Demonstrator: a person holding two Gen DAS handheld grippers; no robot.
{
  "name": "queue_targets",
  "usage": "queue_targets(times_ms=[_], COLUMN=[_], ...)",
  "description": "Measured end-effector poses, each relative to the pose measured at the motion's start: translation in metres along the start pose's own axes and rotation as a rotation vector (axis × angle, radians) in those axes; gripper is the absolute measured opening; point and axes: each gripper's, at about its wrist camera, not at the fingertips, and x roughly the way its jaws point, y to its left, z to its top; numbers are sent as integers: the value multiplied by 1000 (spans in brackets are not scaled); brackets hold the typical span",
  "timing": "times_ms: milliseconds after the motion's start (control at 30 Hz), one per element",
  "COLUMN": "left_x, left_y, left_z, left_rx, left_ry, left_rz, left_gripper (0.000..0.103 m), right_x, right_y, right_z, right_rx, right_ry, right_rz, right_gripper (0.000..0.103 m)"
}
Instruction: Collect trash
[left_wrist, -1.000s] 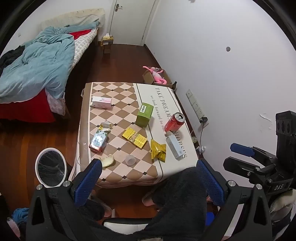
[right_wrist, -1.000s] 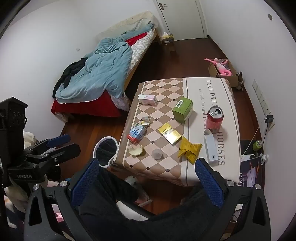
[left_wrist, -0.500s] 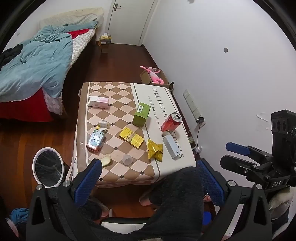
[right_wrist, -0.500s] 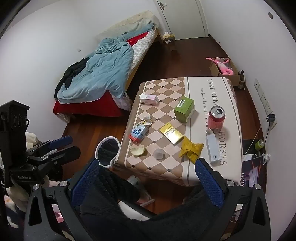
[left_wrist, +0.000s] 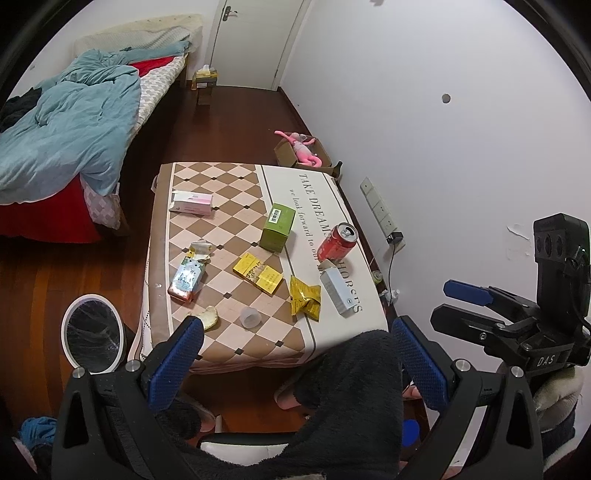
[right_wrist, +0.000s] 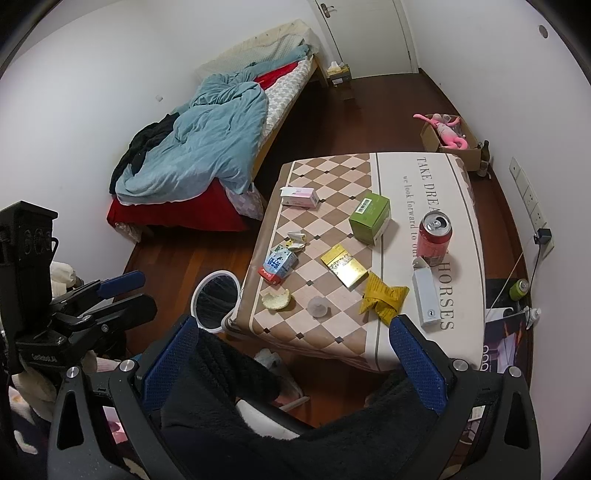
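Over the last second both views had drifted slightly; the left tool (left_wrist: 295, 354) and right tool (right_wrist: 293, 349) hung open and empty above the tabletop (left_wrist: 229, 347), its trash untouched: red can (left_wrist: 337, 242), yellow wrapper (left_wrist: 304, 297); collecting had not begun

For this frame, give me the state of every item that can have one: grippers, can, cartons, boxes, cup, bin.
left gripper: open, empty, held above the table's near edge
right gripper: open, empty
red can: upright, tab opened
green box: upright, closed
pink box: lying flat, end flap open
blue drink carton: on its side, top torn open
white carton: lying flat, spout end open
plastic cup: overturned
bin: lined, on floor beside table
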Motion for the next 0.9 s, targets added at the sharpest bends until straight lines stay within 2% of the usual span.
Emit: queue_targets(times_ms=[400,900], left_x=[0,-6], left_y=[-1,21], left_z=[-2,-8], left_rx=[2,-6], left_ry=[5,6], left_rz=[-5,-8], left_gripper=[103,103], right_x=[1,4], right_y=[0,0], right_z=[0,-1], right_rx=[2,1], right_ry=[4,8], right_rz=[-1,6], right_gripper=[103,103])
